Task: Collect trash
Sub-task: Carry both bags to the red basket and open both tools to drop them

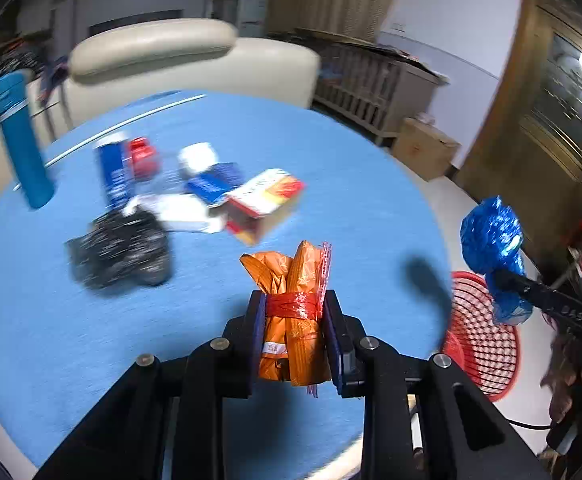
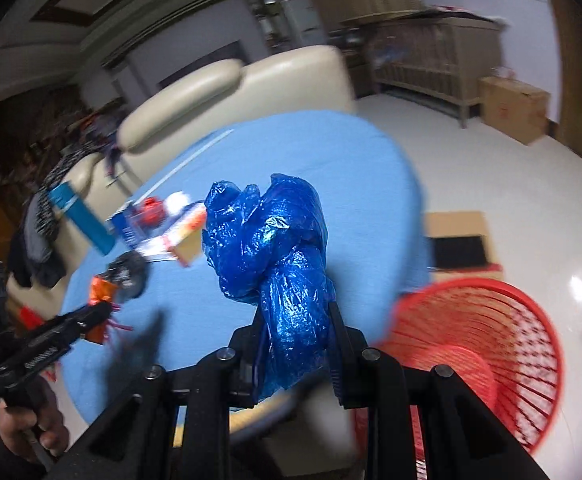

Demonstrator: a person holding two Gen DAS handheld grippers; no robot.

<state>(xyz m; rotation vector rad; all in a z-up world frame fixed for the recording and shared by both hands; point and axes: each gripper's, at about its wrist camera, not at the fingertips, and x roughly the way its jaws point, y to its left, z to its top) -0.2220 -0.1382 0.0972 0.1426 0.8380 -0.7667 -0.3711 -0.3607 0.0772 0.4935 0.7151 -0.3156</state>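
My left gripper [image 1: 293, 306] is shut on an orange wrapper bundle [image 1: 293, 280] tied with a red band, held above the blue table [image 1: 331, 152]. My right gripper [image 2: 295, 320] is shut on a crumpled blue plastic bag [image 2: 275, 248], held near the table's right edge beside the red mesh basket [image 2: 487, 344]. The bag also shows in the left wrist view [image 1: 491, 236], above the basket [image 1: 487, 344]. The left gripper with the orange bundle [image 2: 103, 292] shows at the left of the right wrist view.
On the table lie a black plastic bag [image 1: 119, 252], an orange-and-white carton [image 1: 267, 200], blue-and-white boxes [image 1: 215, 184], a red box [image 1: 143, 154] and a blue bottle [image 1: 21, 140]. A cream sofa [image 1: 195, 56] stands behind. Cardboard boxes [image 2: 513, 108] sit on the floor.
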